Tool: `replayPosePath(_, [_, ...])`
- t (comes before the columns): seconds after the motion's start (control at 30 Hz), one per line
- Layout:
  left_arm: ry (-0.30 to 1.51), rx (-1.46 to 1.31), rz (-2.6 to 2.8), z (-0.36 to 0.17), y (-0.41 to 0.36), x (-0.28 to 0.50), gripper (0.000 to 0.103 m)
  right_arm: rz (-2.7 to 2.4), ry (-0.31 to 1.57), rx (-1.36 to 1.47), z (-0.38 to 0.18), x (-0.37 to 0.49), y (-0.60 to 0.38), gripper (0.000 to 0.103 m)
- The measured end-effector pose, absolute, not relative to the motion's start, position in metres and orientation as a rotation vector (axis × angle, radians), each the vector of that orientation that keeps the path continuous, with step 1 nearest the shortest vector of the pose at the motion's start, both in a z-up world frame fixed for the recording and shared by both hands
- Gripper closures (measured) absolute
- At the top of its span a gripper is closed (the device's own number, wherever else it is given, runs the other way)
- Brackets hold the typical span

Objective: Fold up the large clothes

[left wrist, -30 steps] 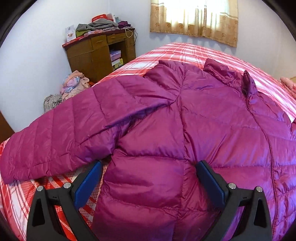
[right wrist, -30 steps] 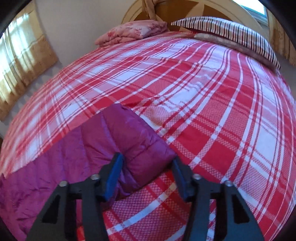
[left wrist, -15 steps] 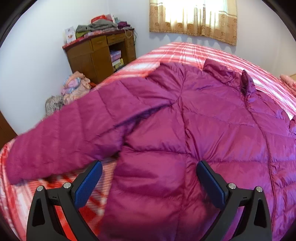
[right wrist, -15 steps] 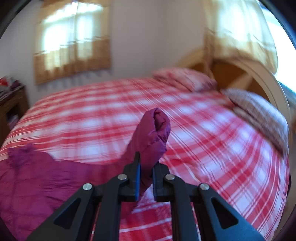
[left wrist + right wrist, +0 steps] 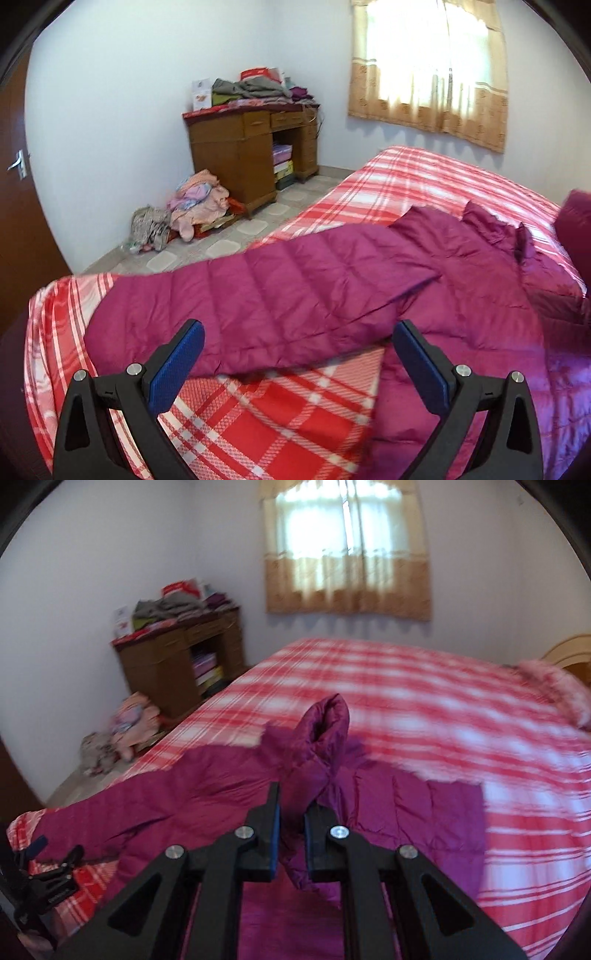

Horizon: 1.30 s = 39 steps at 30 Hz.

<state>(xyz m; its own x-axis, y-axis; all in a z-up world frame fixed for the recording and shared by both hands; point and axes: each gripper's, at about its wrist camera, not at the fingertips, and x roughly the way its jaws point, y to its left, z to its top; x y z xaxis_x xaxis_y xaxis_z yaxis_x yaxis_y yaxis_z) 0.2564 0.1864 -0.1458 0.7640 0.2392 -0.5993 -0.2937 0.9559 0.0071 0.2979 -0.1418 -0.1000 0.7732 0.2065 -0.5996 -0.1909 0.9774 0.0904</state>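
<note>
Right, the right gripper is clamped tight on one sleeve of the magenta puffer jacket, its blue-padded jaws nearly together, and the cuff stands up above them, lifted off the bed. Under it the jacket body lies flat on the red-and-white plaid cover, its straight right-hand edge sharp against the stripes. Beyond that edge the cover runs bare all the way to the pink pillow by the wooden headboard.

Over on the other side, the left gripper hangs wide open with nothing between its blue pads, just above the cover near the bed's corner. The other sleeve lies stretched out flat across that view, its cuff end close to the bed's left edge, and a patch of bare plaid shows just below it between the open jaws. The collar sits further up the bed. Past the edge there is tiled floor, a heap of clothes against the wall, and a wooden desk piled with folded things. A curtained window glows behind the far side of the bed.
</note>
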Motion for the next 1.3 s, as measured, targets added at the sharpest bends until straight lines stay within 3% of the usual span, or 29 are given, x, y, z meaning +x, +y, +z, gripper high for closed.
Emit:
replayPosePath(0.13, [0.674, -0.126, 0.259, -0.156, 0.191, 0.262, 0.001, 0.312, 0.717, 0.054, -0.146, 0.317, -0.099, 0.090])
replayPosePath(0.2, [0.689, -0.148, 0.232, -0.159, 0.194, 0.263, 0.001, 0.358, 0.731, 0.067, -0.163, 0.323, -0.086, 0.083])
replayPosePath(0.23, [0.696, -0.153, 0.227, -0.160, 0.194, 0.265, 0.001, 0.374, 0.734, 0.068, -0.169, 0.324, -0.083, 0.070])
replayPosePath(0.27, [0.709, -0.163, 0.224, -0.162, 0.196, 0.267, 0.001, 0.388, 0.745, 0.072, -0.176, 0.324, -0.078, 0.034])
replayPosePath(0.33, [0.728, -0.180, 0.216, -0.164, 0.196, 0.270, 0.001, 0.416, 0.771, 0.117, -0.183, 0.327, -0.072, 0.006])
replayPosePath(0.4, [0.743, -0.198, 0.209, -0.166, 0.199, 0.273, 0.001, 0.442, 0.732, 0.186, -0.174, 0.319, -0.081, 0.012])
replayPosePath(0.47, [0.749, -0.206, 0.207, -0.167, 0.199, 0.273, 0.001, 0.438, 0.698, 0.191, -0.160, 0.312, -0.089, 0.038])
replayPosePath(0.53, [0.748, -0.209, 0.207, -0.167, 0.199, 0.273, 0.001, 0.396, 0.672, 0.162, -0.149, 0.309, -0.102, 0.051])
replayPosePath(0.57, [0.748, -0.208, 0.208, -0.167, 0.199, 0.273, 0.001, 0.350, 0.659, 0.147, -0.143, 0.309, -0.118, 0.053])
replayPosePath(0.73, [0.732, -0.153, 0.211, -0.161, 0.188, 0.272, 0.001, 0.091, 0.661, 0.111, -0.138, 0.319, -0.190, 0.053])
replayPosePath(1.03, [0.651, 0.020, 0.078, -0.109, 0.095, 0.319, 0.001, -0.118, 0.835, 0.163, -0.192, 0.333, -0.267, 0.051])
replayPosePath(1.3, [0.805, 0.030, 0.218, -0.160, 0.043, 0.387, 0.001, -0.110, 0.858, 0.144, -0.214, 0.324, -0.270, 0.050])
